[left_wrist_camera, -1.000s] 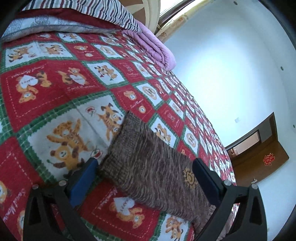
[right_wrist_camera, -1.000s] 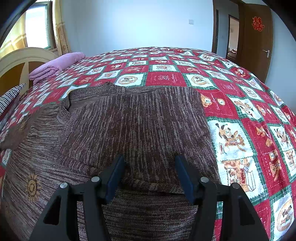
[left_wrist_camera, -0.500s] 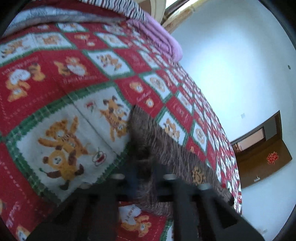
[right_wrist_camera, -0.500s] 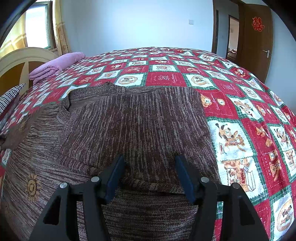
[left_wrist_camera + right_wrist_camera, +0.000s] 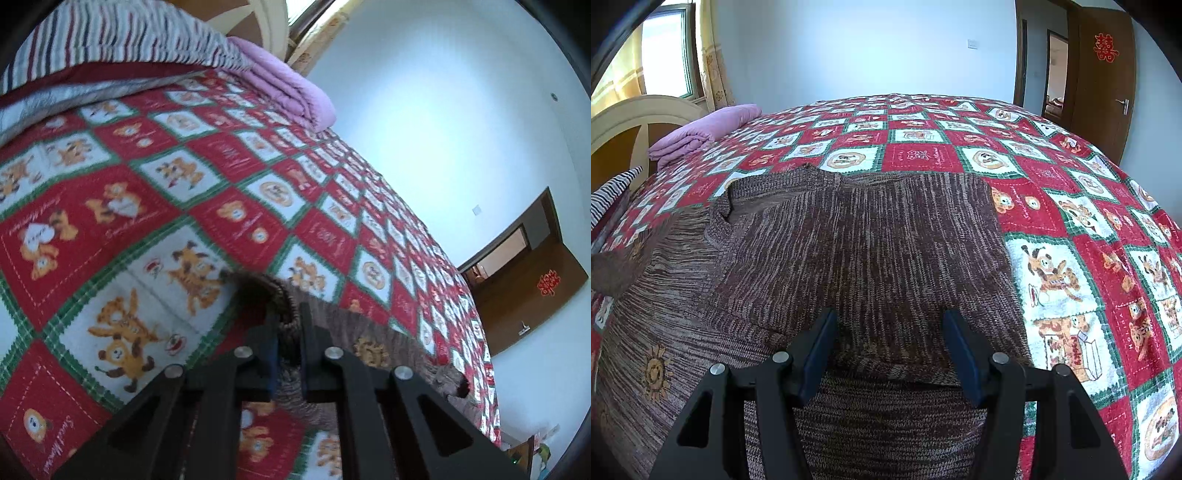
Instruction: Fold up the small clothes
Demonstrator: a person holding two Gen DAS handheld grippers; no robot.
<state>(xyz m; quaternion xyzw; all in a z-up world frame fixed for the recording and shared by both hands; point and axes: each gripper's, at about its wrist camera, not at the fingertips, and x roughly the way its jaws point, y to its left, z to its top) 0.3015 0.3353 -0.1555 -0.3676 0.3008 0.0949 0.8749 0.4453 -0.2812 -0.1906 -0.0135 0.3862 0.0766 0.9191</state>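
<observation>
One brown knit sweater lies flat on the bed's red-and-white bear quilt lettered "Sweet Memories", left tool clamped on one lifted sweater edge, right tool spread wide over its folded sleeve, bare quilt right of sweater, one pink blanket beyond.

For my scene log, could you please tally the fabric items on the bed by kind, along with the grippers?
Brown knit sweater: 1
Folded pink blanket: 1
Striped bedding: 1
Patterned bedspread: 1
Hand-held grippers: 2, the left hand-held gripper shut on the sweater's sleeve, the right hand-held gripper open over the sweater
Total: 6
</observation>
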